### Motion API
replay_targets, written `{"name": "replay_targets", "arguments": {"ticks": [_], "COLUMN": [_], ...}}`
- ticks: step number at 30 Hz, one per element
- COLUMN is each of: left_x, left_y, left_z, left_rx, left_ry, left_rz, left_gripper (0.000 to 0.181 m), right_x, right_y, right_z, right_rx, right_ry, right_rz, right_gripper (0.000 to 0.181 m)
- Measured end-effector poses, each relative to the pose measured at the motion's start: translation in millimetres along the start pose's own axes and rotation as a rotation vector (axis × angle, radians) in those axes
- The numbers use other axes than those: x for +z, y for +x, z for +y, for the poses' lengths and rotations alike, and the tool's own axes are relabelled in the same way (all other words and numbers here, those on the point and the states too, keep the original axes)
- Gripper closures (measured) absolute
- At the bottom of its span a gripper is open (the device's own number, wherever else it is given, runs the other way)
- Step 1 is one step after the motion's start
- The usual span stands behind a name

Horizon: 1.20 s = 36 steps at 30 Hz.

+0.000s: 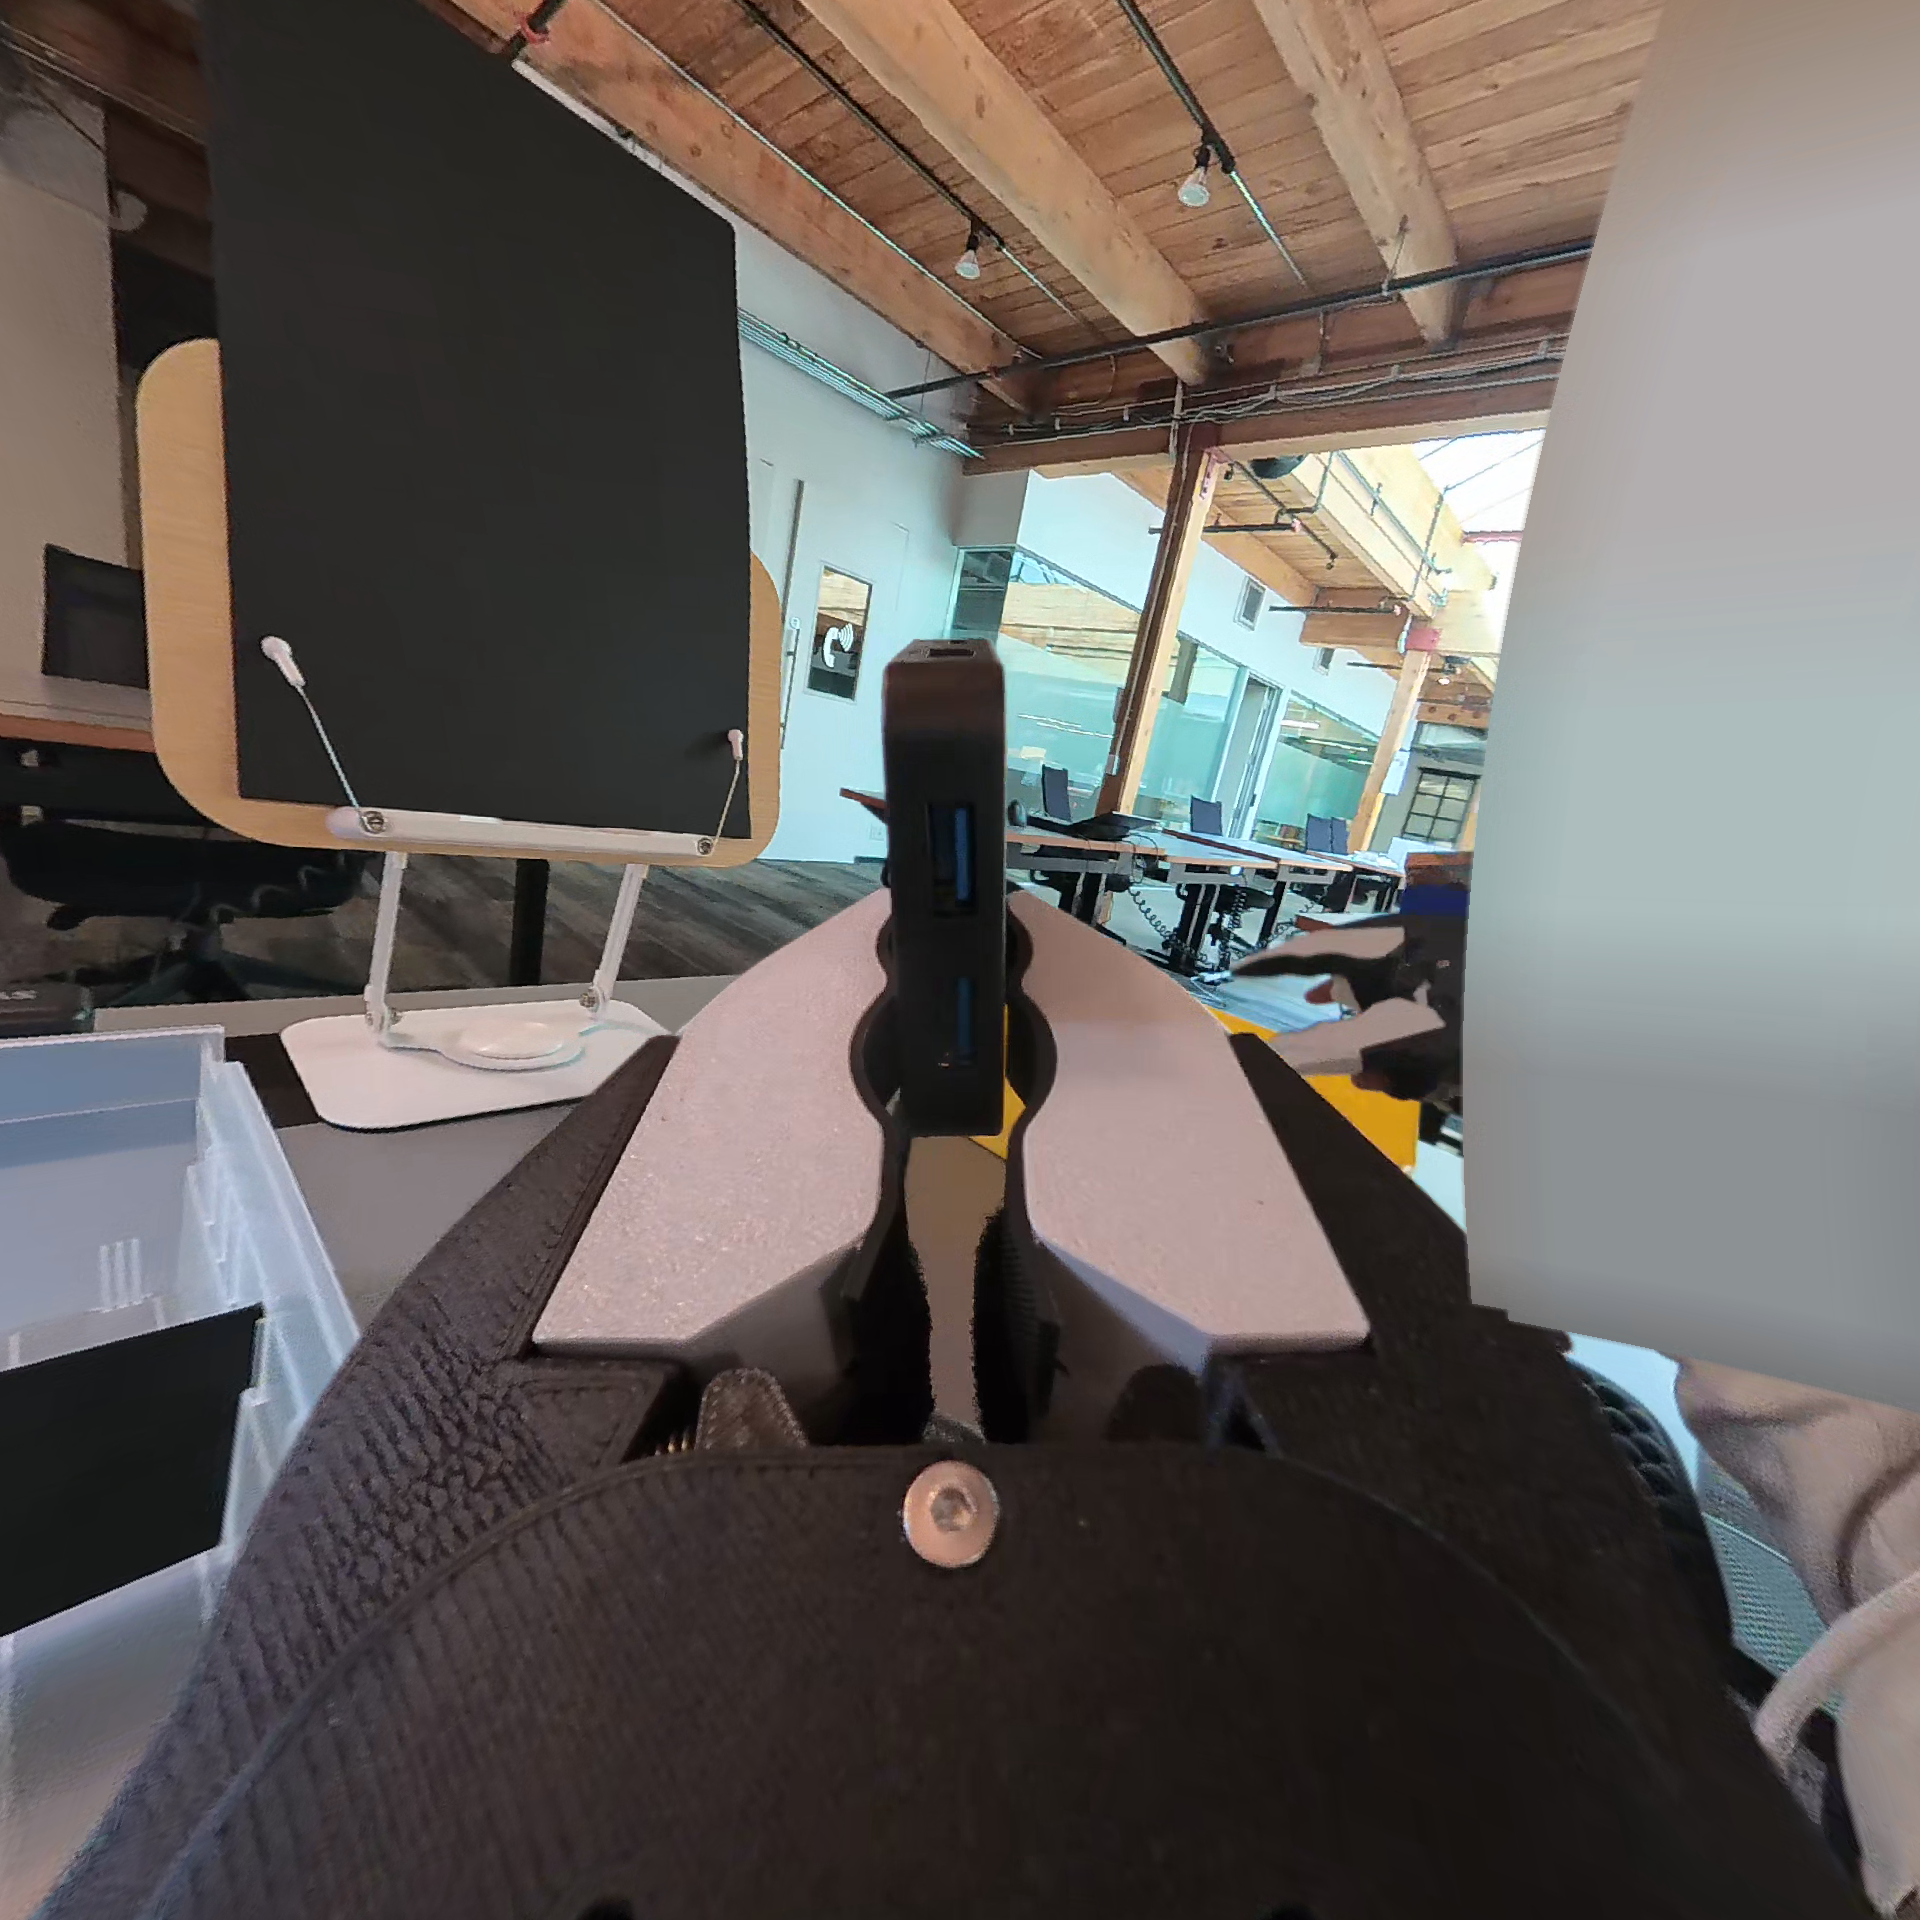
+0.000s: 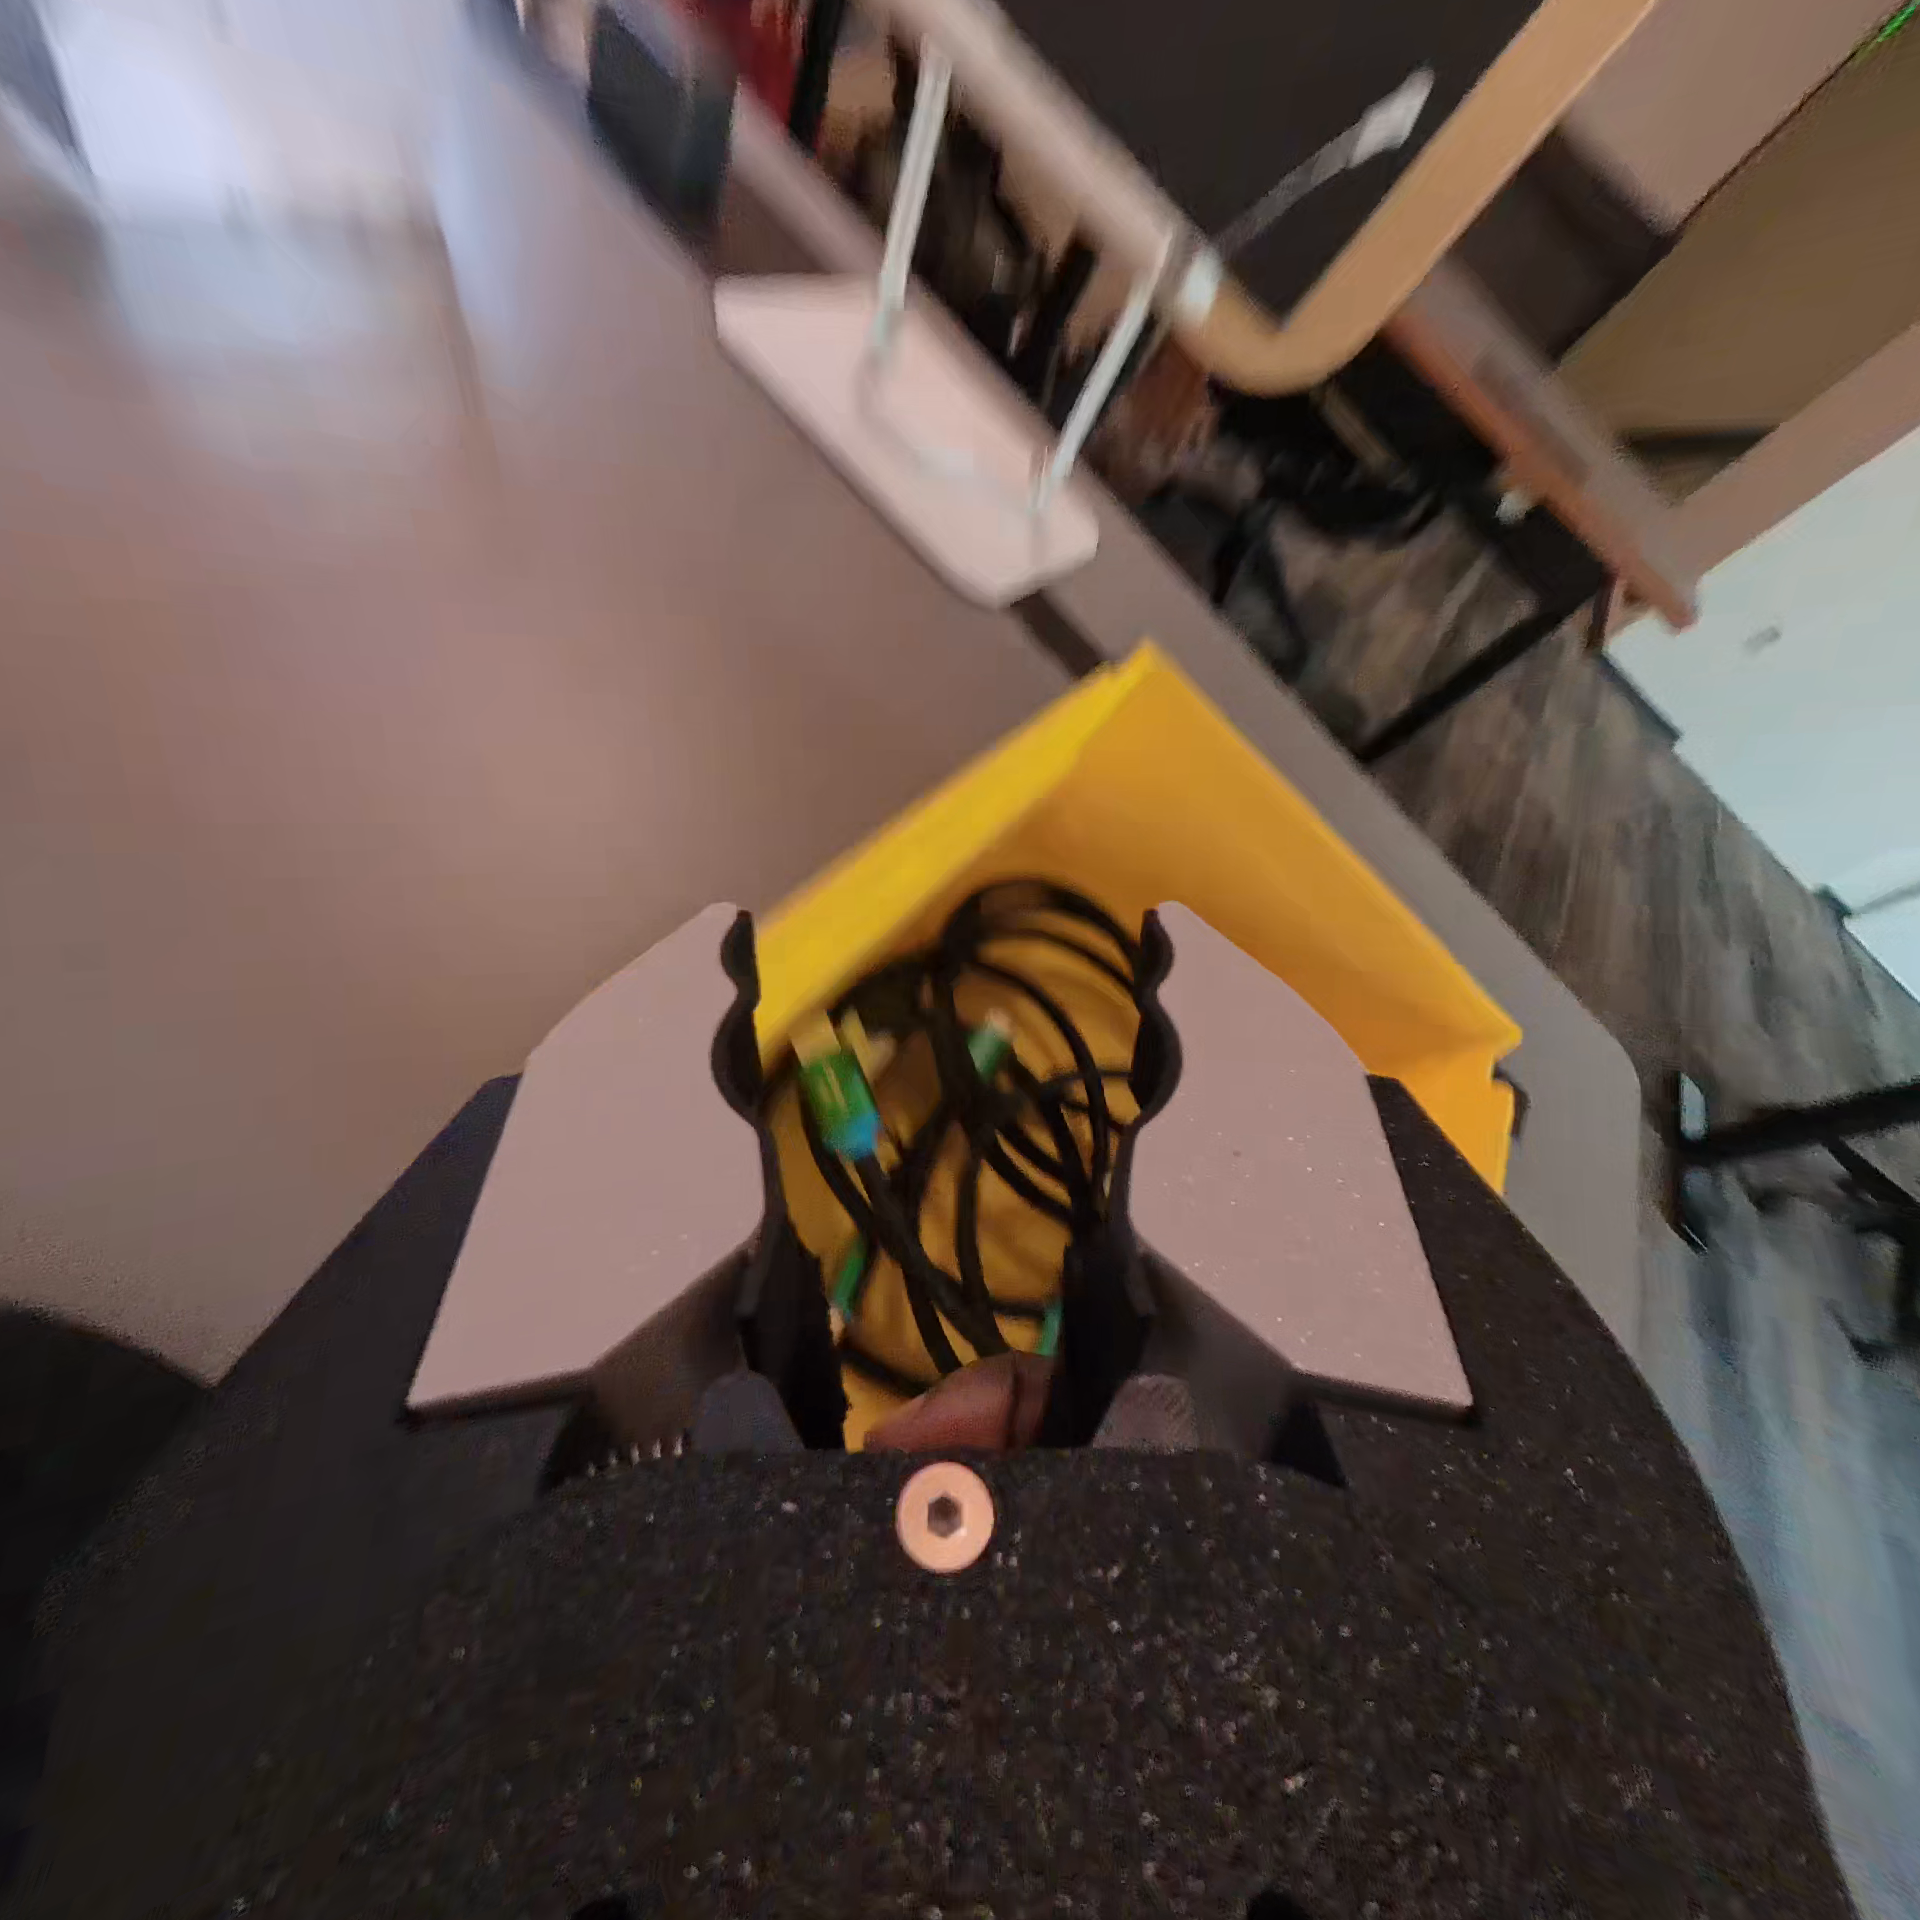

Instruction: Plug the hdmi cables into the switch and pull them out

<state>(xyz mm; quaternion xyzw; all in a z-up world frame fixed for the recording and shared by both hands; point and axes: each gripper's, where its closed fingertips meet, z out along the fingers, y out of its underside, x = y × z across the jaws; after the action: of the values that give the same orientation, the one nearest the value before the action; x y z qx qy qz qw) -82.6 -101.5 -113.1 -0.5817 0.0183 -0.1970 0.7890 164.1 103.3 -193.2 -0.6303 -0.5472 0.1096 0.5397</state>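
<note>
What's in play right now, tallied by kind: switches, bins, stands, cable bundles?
Switch, black, clamped upright in the left gripper: 1
Bins: 2 (yellow bin, clear bin)
Stand holding a black board: 1
Cable bundle, black, tangled in the yellow bin under the open right gripper: 1
Total: 5

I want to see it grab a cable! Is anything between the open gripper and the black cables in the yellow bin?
Nothing visible does. The right gripper is open above the yellow plastic bin, and the tangled black cables with green plugs lie uncovered below.
</note>
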Motion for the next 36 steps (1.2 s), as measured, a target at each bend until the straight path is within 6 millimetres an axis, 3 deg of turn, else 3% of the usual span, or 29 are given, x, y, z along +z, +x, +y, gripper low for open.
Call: {"name": "replay_targets", "arguments": {"ticks": [2, 4, 7, 9, 12, 14, 15, 16, 18, 20, 21, 24, 27, 29, 32, 36], "left_x": [5.3, 12.6, 21.2, 24.6, 25.9, 24.6, 23.6, 22.8, 21.6, 19.0, 16.8, 6.5, -6.7, -17.0, -30.0, -38.2], "left_y": [3.0, 10.5, 26.4, 37.4, 51.3, 60.8, 64.9, 67.7, 66.7, 57.4, 50.2, 20.8, -12.0, -32.4, -51.5, -59.9], "left_z": [6.3, 15.6, 26.6, 34.7, 48.2, 54.9, 58.0, 59.8, 52.3, 34.7, 26.2, 10.4, 8.2, 10.5, 16.0, 25.5], "left_rx": [-0.036, -0.088, -0.159, -0.173, -0.163, -0.165, -0.168, -0.166, -0.138, -0.096, -0.067, 0.046, 0.113, 0.127, 0.144, 0.177], "left_ry": [-0.019, -0.052, -0.087, -0.129, -0.212, -0.258, -0.282, -0.296, -0.25, -0.163, -0.129, -0.086, -0.117, -0.145, -0.184, -0.258], "left_rz": [0.012, 0.052, 0.123, 0.167, 0.217, 0.262, 0.285, 0.304, 0.311, 0.278, 0.249, 0.125, -0.011, -0.104, -0.198, -0.246], "left_gripper": [0.167, 0.167, 0.167, 0.168, 0.167, 0.168, 0.167, 0.167, 0.163, 0.145, 0.138, 0.135, 0.135, 0.136, 0.137, 0.138], "right_x": [-8.8, -15.4, -12.1, -6.7, 1.9, 10.9, 15.1, 16.5, 13.8, 5.1, -1.7, -33.6, -69.6, -86.1, -85.1, -53.9], "right_y": [-21.0, -59.4, -119.0, -145.5, -161.8, -168.8, -171.1, -171.1, -172.1, -155.4, -137.6, -58.6, 24.2, 65.4, 97.8, 101.8], "right_z": [-43.7, -85.6, -126.5, -147.7, -171.1, -175.5, -174.9, -175.3, -173.5, -173.5, -173.1, -162.9, -125.8, -88.4, -27.6, 33.4], "right_rx": [0.011, -0.089, -0.296, -0.409, -0.597, -0.721, -0.762, -0.777, -0.724, -0.583, -0.514, -0.258, 0.025, 0.127, 0.208, 0.296], "right_ry": [0.2, 0.375, 0.484, 0.525, 0.559, 0.536, 0.514, 0.506, 0.504, 0.518, 0.527, 0.551, 0.534, 0.474, 0.296, 0.066], "right_rz": [-0.011, -0.05, -0.08, -0.057, 0.05, 0.088, 0.096, 0.111, 0.069, 0.072, 0.121, 0.358, 0.586, 0.739, 0.854, 0.792], "right_gripper": [0.108, 0.111, 0.127, 0.132, 0.134, 0.139, 0.15, 0.174, 0.177, 0.178, 0.178, 0.178, 0.178, 0.177, 0.177, 0.177]}}
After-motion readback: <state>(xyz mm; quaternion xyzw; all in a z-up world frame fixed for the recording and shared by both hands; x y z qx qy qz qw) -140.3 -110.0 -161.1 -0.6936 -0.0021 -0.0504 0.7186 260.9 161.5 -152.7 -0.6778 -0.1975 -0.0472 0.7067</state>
